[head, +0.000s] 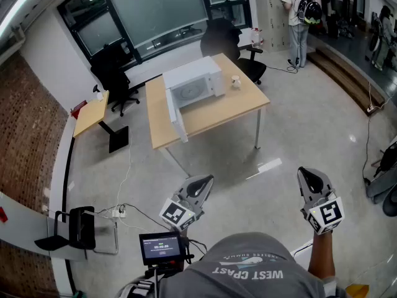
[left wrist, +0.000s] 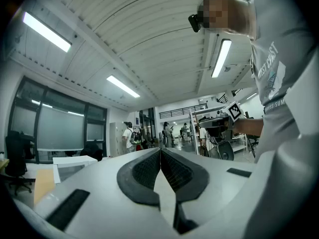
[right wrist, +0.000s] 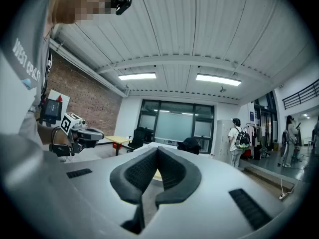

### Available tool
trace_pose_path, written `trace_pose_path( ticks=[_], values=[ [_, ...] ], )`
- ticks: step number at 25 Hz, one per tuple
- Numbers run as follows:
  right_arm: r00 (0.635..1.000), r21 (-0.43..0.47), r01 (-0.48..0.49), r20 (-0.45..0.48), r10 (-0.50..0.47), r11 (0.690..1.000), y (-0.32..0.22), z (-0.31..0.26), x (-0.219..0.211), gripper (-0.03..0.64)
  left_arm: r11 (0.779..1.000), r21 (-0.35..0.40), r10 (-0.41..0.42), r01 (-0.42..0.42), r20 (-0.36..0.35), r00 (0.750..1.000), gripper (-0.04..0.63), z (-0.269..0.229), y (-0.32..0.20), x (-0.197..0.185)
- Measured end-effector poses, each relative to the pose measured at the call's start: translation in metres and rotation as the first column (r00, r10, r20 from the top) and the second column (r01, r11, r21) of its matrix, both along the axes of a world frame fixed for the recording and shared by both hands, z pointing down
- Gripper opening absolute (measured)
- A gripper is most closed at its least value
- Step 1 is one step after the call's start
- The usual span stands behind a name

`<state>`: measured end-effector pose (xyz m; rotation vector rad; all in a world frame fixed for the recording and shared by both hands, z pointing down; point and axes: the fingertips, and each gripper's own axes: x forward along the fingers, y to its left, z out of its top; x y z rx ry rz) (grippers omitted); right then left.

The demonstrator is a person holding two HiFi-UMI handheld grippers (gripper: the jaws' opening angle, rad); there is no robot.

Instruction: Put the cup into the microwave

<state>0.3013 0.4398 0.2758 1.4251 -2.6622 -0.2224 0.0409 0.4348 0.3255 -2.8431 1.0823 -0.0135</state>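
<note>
my shirt reads "west coast". i hold two tongs, left gripper and right gripper, both with jaws together on nothing. well ahead, one table bears one microwave, door open, and one cup standing outside it, near its right side.
</note>
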Motion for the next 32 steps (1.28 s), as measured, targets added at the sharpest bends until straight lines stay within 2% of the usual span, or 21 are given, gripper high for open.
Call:
trace_pose_path(
  ticks=[20, 27, 32],
  values=[
    [0.998, 0.016, -0.066, -0.019, 0.067, 0.998, 0.016, 0.006, -0.057, 0.018, 0.999, 0.029, 0.041, -0.040, -0.045, 0.998, 0.021, 0.009, 0.004, -0.061],
    [0.997, -0.010, -0.078, -0.023, 0.078, 0.997, 0.013, 0.011, -0.061, 0.018, 0.999, 0.013, 0.054, -0.053, -0.051, 0.997, 0.021, 0.017, 0.000, -0.064],
    [0.997, -0.036, -0.075, 0.002, 0.076, 0.997, -0.011, 0.017, -0.058, 0.018, 0.999, -0.019, 0.044, -0.045, -0.038, 0.998, 0.021, 0.025, -0.013, -0.063]
  ],
)
